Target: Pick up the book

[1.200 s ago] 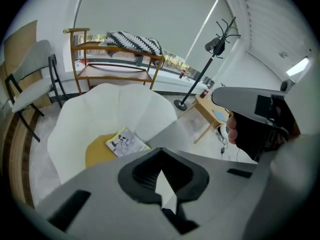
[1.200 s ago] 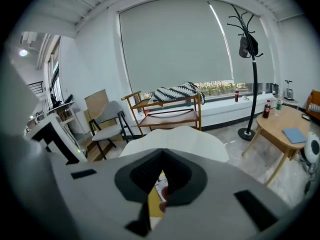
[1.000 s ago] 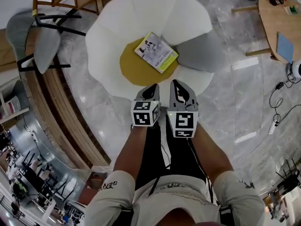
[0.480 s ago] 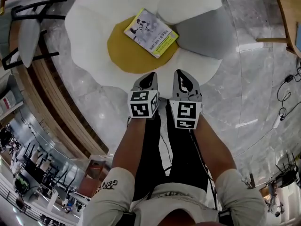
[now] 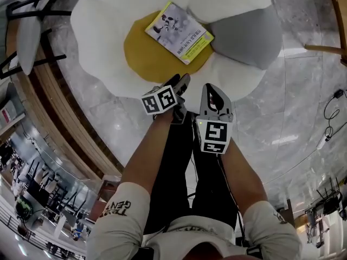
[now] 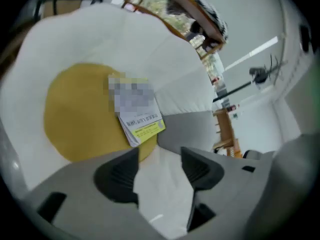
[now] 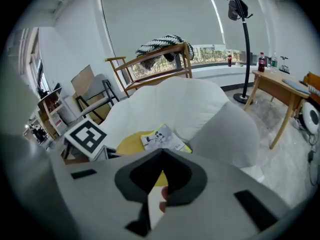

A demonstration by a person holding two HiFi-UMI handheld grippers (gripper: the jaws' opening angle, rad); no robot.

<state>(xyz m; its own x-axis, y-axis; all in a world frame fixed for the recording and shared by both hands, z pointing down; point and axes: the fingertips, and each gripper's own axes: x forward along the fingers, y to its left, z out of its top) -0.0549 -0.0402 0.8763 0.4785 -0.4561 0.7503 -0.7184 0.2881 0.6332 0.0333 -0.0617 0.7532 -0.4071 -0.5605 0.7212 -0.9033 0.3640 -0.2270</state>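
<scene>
Where the head view looks down, the left gripper (image 5: 181, 82) and right gripper (image 5: 211, 91) hang at the near edge of a white flower-shaped seat (image 5: 97, 26). The book (image 5: 180, 32) lies flat beyond them, partly on the seat's yellow centre (image 5: 143, 58), just beside a grey cushion (image 5: 246, 34).

From the left gripper view, the jaws stand partly apart, having just been opening, with nothing between them. The book's pale cover carries a yellow-green strip; its print is too small to read.

From the right gripper view, the jaws meet at their tips, empty.

Book (image 5: 179, 32) on yellow seat (image 5: 143, 61), left tool (image 5: 181, 83) near
</scene>
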